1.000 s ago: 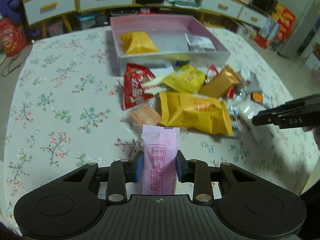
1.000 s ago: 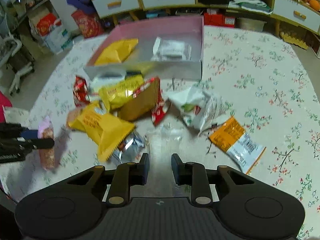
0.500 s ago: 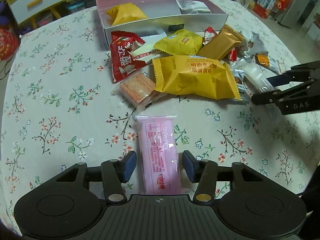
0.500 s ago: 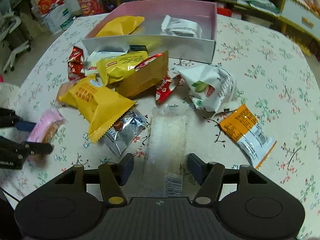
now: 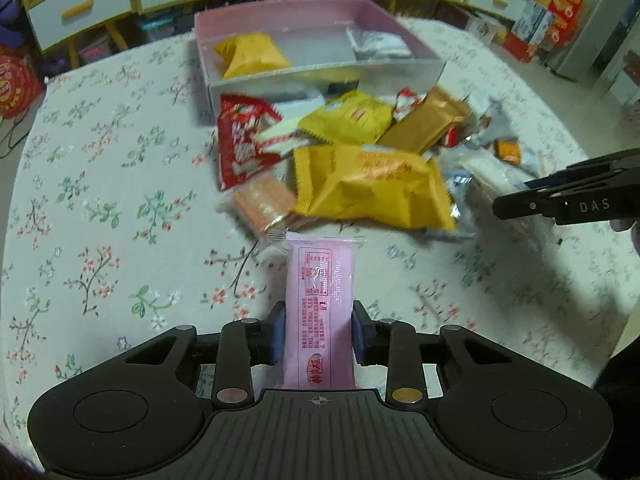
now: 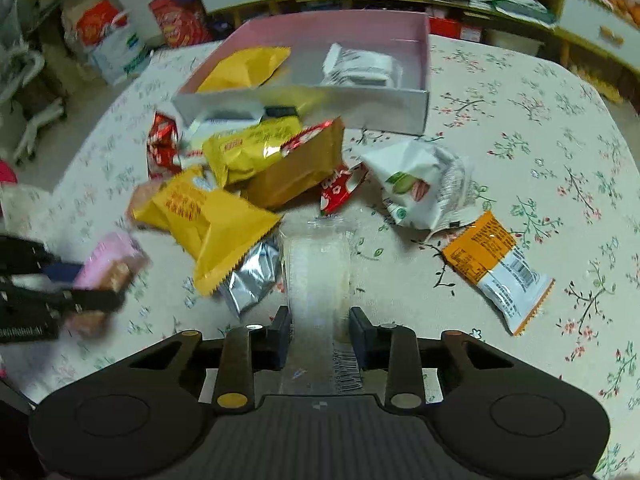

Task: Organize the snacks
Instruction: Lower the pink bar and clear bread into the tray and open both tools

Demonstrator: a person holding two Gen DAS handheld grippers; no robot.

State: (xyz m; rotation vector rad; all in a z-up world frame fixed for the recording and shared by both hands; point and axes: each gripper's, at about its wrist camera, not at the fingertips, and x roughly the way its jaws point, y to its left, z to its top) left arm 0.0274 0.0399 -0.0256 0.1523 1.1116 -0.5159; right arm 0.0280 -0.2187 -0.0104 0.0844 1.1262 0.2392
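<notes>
My left gripper [image 5: 318,336] has its jaws closing, and the pads press on a pink snack packet [image 5: 320,280] held above the flowered tablecloth. My right gripper [image 6: 320,332] is shut on a clear packet [image 6: 316,264] with a pale bar inside. Each gripper shows in the other's view: the right gripper [image 5: 516,196] at the right edge, the left gripper [image 6: 96,286] at the left edge with the pink packet [image 6: 114,256]. Behind the pile stands a pink box [image 5: 280,76] holding a yellow packet [image 5: 250,54] and a white packet [image 5: 380,44].
A heap of snacks lies before the box: a large yellow packet [image 5: 372,184], a red packet [image 5: 240,140], a brown packet [image 5: 424,124], an orange cracker pack [image 5: 262,204]. A white packet [image 6: 416,188] and an orange-and-white packet [image 6: 496,268] lie to the right. Drawers line the back.
Half a second ago both grippers stood open around packets lying flat on the cloth. Now both have shut on them and raised them off the table.
</notes>
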